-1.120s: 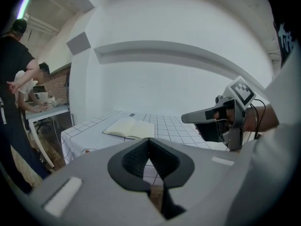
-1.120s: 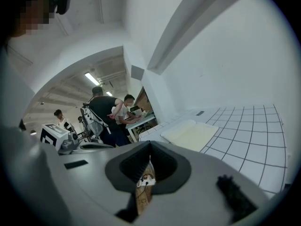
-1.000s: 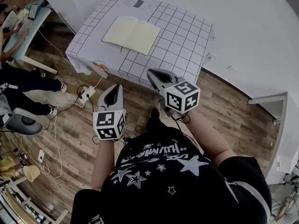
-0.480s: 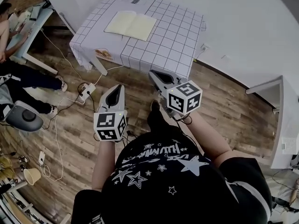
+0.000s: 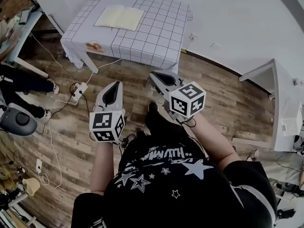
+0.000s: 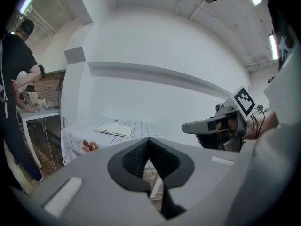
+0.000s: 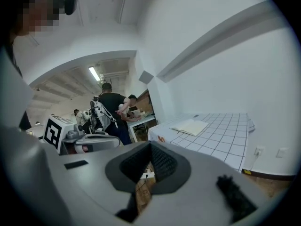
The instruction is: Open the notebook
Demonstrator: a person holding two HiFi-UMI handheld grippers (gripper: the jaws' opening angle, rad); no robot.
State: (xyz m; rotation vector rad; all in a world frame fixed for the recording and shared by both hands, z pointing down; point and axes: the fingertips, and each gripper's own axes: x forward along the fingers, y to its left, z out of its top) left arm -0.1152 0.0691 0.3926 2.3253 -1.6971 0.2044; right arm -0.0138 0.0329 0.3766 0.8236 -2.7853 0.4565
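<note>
Wood-plank floor [image 5: 228,113] fills the head view, and both tongs hover above it, well short of the counter [image 5: 156,37]. Left tongs [image 5: 114,85]: jaws pressed together, nothing between them. Right tongs [image 5: 156,75]: jaws together too, empty, marker cube turned upward. Both point toward the counter, which is draped in a white cloth with a dark grid and stands against the white wall [image 5: 228,23]. And the notebook [image 5: 119,18] lies flat on the counter's left half, near the wall side, already spread open with pale yellow pages up, well apart from either pair of tongs. A white power strip [image 5: 78,87] sits on the floor between counter and left tongs.
</note>
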